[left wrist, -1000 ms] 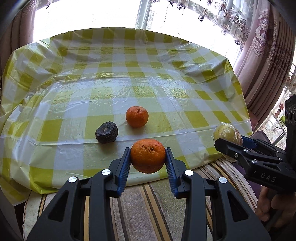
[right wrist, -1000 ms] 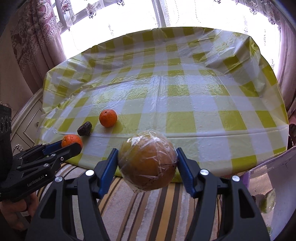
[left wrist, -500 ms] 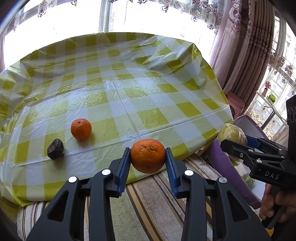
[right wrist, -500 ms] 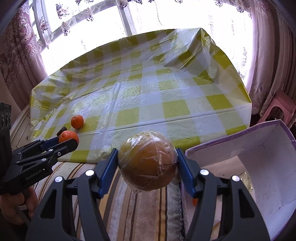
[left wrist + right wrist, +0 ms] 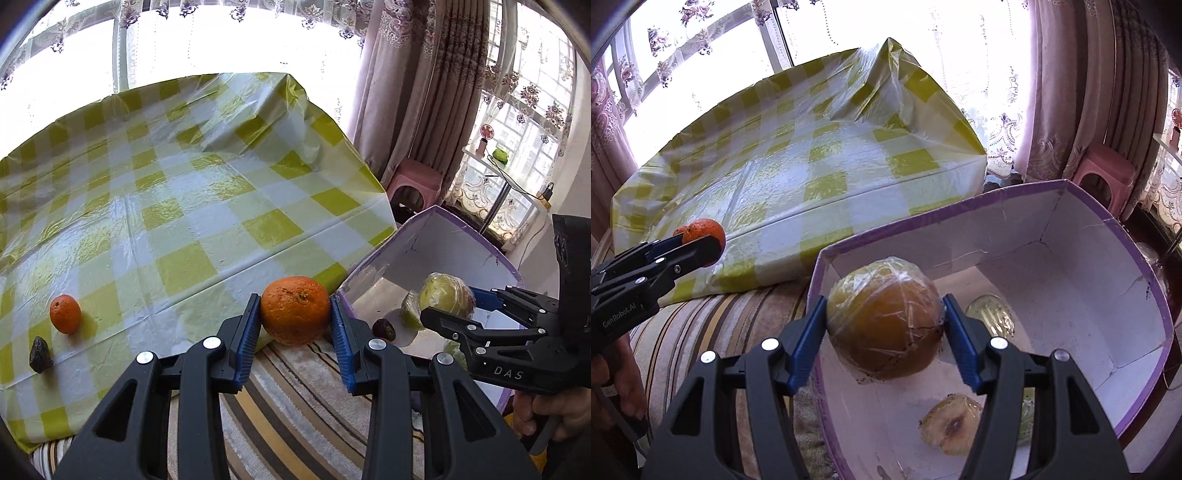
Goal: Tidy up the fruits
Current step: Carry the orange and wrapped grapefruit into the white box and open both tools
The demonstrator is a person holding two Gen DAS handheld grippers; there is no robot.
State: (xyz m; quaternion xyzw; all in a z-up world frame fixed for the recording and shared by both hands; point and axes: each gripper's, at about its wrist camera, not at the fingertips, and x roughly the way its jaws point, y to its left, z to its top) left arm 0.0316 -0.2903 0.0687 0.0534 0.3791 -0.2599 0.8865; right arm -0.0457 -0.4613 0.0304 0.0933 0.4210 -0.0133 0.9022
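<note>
Mid-transfer to purple-rimmed box (image 5: 1071, 280): right gripper (image 5: 884, 325) pinching wrapped fruit (image 5: 882, 317) over it, left gripper (image 5: 294, 314) clamping orange (image 5: 294, 309) beside rim; next, probably lower and release.

Both views have swung to the right since a second ago. In the left wrist view the table (image 5: 192, 206) now fills the left half, and the small orange (image 5: 65, 314) and dark fruit (image 5: 40, 354) sit at the far left edge. The box (image 5: 1089, 280), unseen at first, now fills the lower right of the right wrist view, and the wrapped fruit (image 5: 884, 319) in the right gripper (image 5: 884, 325) hangs over its inside.
</note>
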